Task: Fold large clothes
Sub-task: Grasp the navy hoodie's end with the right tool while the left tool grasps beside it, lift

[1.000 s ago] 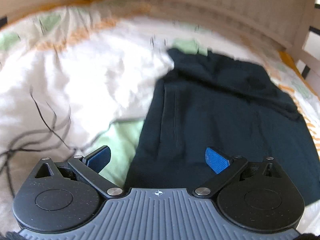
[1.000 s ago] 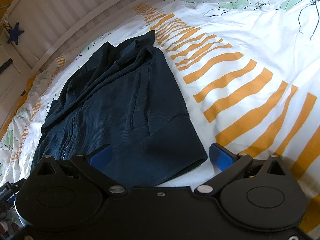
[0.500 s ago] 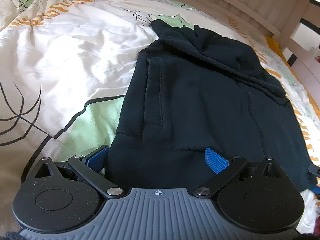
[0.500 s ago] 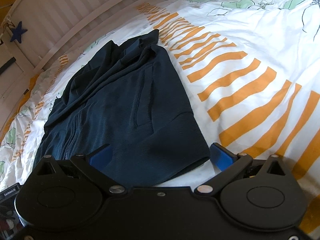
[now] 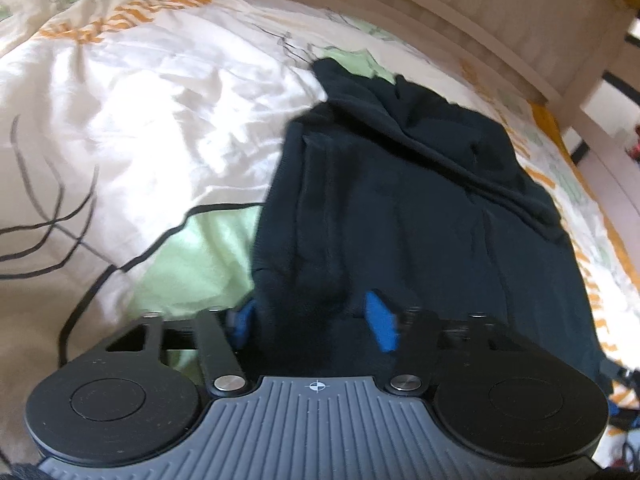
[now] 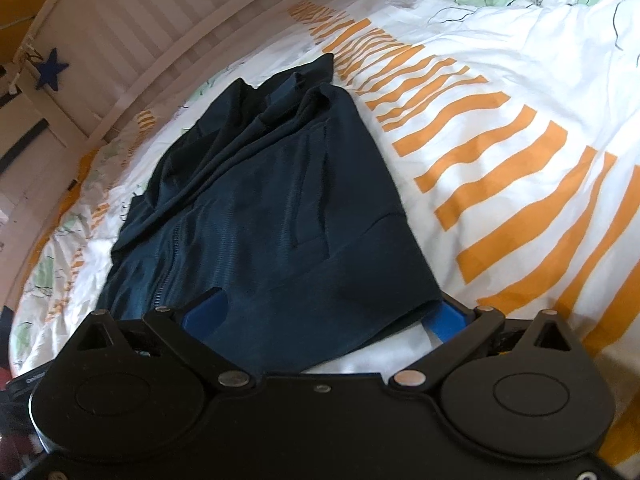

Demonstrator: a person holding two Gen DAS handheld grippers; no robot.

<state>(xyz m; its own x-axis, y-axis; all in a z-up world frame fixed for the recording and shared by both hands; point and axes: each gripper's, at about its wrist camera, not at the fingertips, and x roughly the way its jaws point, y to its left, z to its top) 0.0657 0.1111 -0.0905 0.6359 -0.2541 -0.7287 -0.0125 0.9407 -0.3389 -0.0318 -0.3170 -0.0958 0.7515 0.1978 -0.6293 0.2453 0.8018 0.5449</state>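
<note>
A dark navy zip jacket [image 5: 420, 208] lies spread on the bed, hem toward me; it also shows in the right wrist view [image 6: 260, 208]. My left gripper [image 5: 314, 322] has its blue pads [image 5: 382, 320] partly closed around the hem's left corner, which bunches up between them. My right gripper [image 6: 324, 314] is open, its blue pads [image 6: 446, 318] straddling the hem's right corner, which lies between them on the bed.
The jacket lies on a white duvet [image 6: 500, 128] with orange stripes and green leaf prints [image 5: 192, 256]. A pale slatted bed rail [image 6: 132, 36] runs along the far side, with a blue star [image 6: 50, 68] hanging on it. The bed frame [image 5: 500, 12] also bounds the left view.
My left gripper's pads have closed in on the jacket's hem corner and the cloth has bunched up between them. My right gripper has edged forward over the other corner, still open.
</note>
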